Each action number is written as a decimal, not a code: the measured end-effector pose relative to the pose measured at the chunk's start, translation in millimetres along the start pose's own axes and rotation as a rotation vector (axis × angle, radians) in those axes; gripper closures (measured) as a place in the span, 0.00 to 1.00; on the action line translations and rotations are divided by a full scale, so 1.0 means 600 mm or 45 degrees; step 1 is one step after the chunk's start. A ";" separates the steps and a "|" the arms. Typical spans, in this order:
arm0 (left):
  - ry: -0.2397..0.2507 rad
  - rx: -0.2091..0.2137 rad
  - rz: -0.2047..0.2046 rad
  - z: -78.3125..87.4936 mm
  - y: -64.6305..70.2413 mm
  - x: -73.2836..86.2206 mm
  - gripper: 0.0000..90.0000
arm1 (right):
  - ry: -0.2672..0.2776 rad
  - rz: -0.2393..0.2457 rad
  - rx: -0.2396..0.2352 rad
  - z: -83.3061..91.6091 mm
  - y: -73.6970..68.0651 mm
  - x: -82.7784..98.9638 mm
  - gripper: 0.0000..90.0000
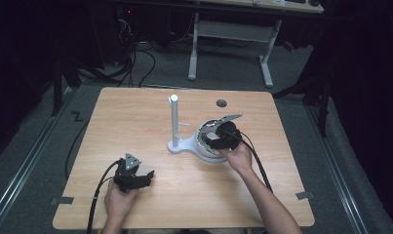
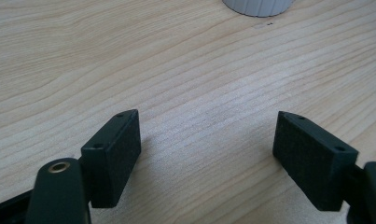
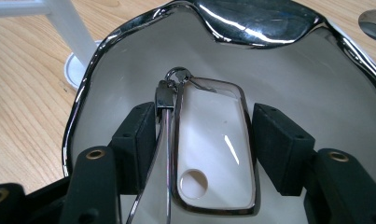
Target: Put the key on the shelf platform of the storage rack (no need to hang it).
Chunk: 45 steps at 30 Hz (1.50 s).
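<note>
Jaws: right gripper [image 1: 218, 139] sits part-open inside the chrome dish [image 1: 204, 151], left gripper [image 1: 135, 179] spread wide with nothing between its pads. High view: dish sits right of centre on the wooden table [image 1: 135, 112], touching the base of the white stand [image 1: 175, 124]; open tabletop all round the left gripper, near the front edge.

Left gripper view: pads well apart over bare wood.

Right gripper view: clear key-fob case [image 3: 213, 149] lies between the pads, right pad just clear of it, left contact unclear; dish rim close around.

Your right gripper [image 1: 222, 138] covers the tray's [image 1: 207, 155] contents from above; the key case's [image 3: 213, 154] near end is cut off.
</note>
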<state>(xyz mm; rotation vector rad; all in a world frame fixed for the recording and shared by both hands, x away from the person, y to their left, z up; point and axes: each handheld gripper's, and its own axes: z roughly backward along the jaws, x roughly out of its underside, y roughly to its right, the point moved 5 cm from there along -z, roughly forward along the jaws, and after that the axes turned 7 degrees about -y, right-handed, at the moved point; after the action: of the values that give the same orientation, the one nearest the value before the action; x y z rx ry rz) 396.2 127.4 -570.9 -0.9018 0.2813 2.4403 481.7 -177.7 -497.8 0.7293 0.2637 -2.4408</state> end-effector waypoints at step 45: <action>0.002 0.005 0.003 0.000 0.000 0.000 0.27 | 0.240 -0.153 0.045 0.144 0.067 0.043 0.48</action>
<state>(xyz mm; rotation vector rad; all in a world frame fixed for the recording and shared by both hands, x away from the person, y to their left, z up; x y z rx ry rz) 396.5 127.5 -570.9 -0.9022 0.2879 2.4409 449.2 -251.6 -441.4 0.9875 0.3468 -2.4966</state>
